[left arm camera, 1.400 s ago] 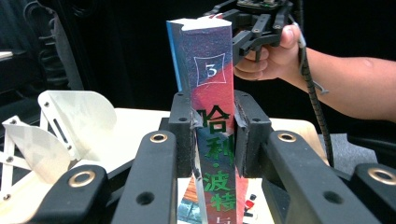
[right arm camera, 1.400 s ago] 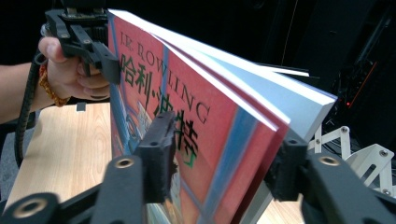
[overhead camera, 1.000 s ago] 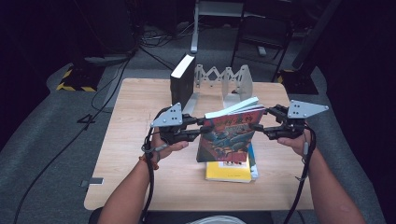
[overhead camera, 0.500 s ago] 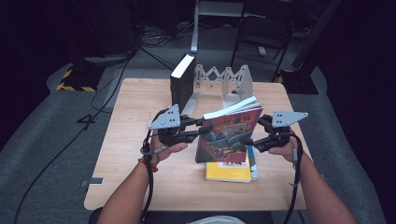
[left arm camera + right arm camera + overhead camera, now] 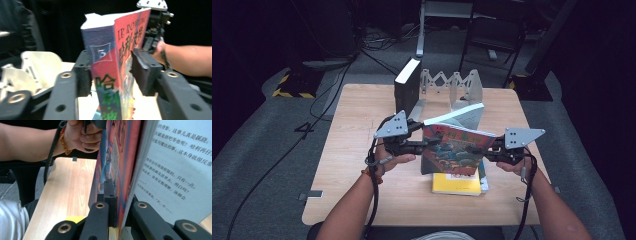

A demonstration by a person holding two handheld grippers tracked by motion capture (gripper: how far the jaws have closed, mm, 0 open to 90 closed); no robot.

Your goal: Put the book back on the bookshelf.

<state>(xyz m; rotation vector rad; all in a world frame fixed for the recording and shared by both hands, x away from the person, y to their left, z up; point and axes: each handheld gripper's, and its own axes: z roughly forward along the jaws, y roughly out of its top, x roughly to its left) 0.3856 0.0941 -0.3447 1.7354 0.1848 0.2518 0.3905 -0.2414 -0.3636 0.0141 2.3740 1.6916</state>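
Note:
A thick paperback [image 5: 452,149] with a red and blue picture cover stands upright above the table's middle, held between both grippers. In the left gripper view its spine [image 5: 103,65] bears a "5", and my left gripper [image 5: 110,67] is shut across spine and cover. My left gripper [image 5: 419,145] holds the book's left edge in the high view. My right gripper [image 5: 484,150] grips the right edge. In the right gripper view, that gripper [image 5: 121,192] is shut on the front cover alone, with a printed page [image 5: 172,165] laid bare beside it.
A yellow book [image 5: 454,184] lies flat on the wooden table [image 5: 362,150] under the held one. At the back stands a metal folding book rack [image 5: 452,85] with a black book [image 5: 407,85] upright at its left end. Cables trail on the floor beyond.
My right gripper has come down and inward along the book's right edge and closed on the front cover. The cover now stands a little apart from the pages. The left hand barely moved.

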